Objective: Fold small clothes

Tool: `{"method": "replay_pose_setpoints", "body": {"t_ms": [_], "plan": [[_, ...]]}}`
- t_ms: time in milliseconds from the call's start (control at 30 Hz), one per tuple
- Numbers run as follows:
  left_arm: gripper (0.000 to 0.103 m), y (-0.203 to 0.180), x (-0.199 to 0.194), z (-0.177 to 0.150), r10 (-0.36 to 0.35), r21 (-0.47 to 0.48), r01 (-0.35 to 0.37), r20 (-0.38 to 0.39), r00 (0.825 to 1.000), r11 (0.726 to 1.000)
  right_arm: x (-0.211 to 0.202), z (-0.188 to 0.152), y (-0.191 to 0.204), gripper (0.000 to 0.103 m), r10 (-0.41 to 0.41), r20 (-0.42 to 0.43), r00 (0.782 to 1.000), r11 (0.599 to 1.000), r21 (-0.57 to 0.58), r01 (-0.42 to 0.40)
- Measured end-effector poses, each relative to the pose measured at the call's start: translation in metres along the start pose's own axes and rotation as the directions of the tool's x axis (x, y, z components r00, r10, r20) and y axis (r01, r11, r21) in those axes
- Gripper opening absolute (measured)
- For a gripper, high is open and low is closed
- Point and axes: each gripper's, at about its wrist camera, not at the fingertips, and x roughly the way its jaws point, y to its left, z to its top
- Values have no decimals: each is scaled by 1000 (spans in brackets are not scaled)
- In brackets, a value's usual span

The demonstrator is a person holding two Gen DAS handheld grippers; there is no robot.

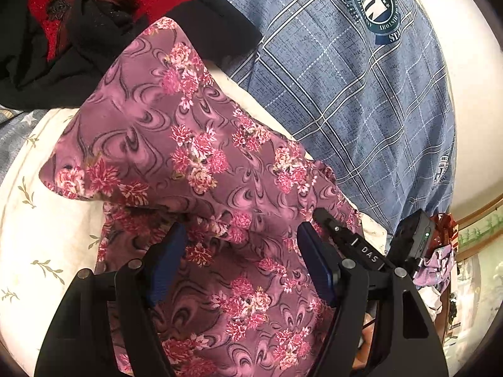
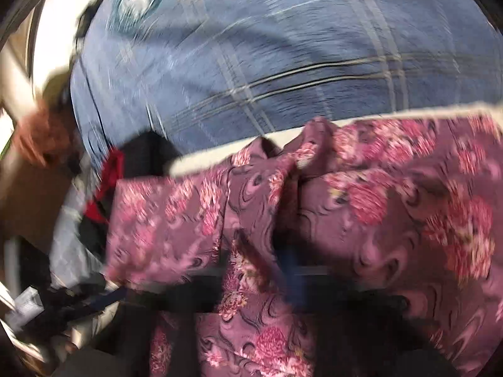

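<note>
A pink floral garment (image 1: 195, 163) lies spread on a white leaf-print sheet (image 1: 47, 235). My left gripper (image 1: 242, 251) hovers over its near part, open, with the cloth below and between the blue pads (image 1: 166, 260) but not pinched. My right gripper (image 1: 320, 216), black with a white label, comes in from the right and its tip meets the garment's right edge. The right wrist view is blurred by motion. There the pink floral garment (image 2: 377, 204) bunches and drapes over my right gripper (image 2: 286, 260), which is shut with folds of cloth gathered at its tip.
A blue plaid quilt (image 1: 361, 94) with a round crest covers the far side. A heap of black and red clothes (image 1: 78, 22) lies at the top left, touching the garment's far corner. Clutter and a wooden frame (image 1: 478, 216) stand at the right.
</note>
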Motion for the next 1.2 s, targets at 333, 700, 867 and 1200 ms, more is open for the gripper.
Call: {"method": "replay_pose_setpoints", "body": {"t_ms": [333,700,867,1200], "plan": [[72,1,5,-3,-1,-10,1,-18,1000,1000,-113,14,-70,4,-32,249,968,986,169,-11],[32,14,6,6,17,-78,-15,34,999,997,-127,-10,-132,4,-126,215,969,952,299,58],[29,20,21,8,103,-83,-105,-21,994,991,-130,-10,-140,4,-198,183,963,950,280,142],[64,-29,-36,-4,49,54,-50,26,998,997,-142,-30,-150,28,-125,143,982,943,326,72]]}}
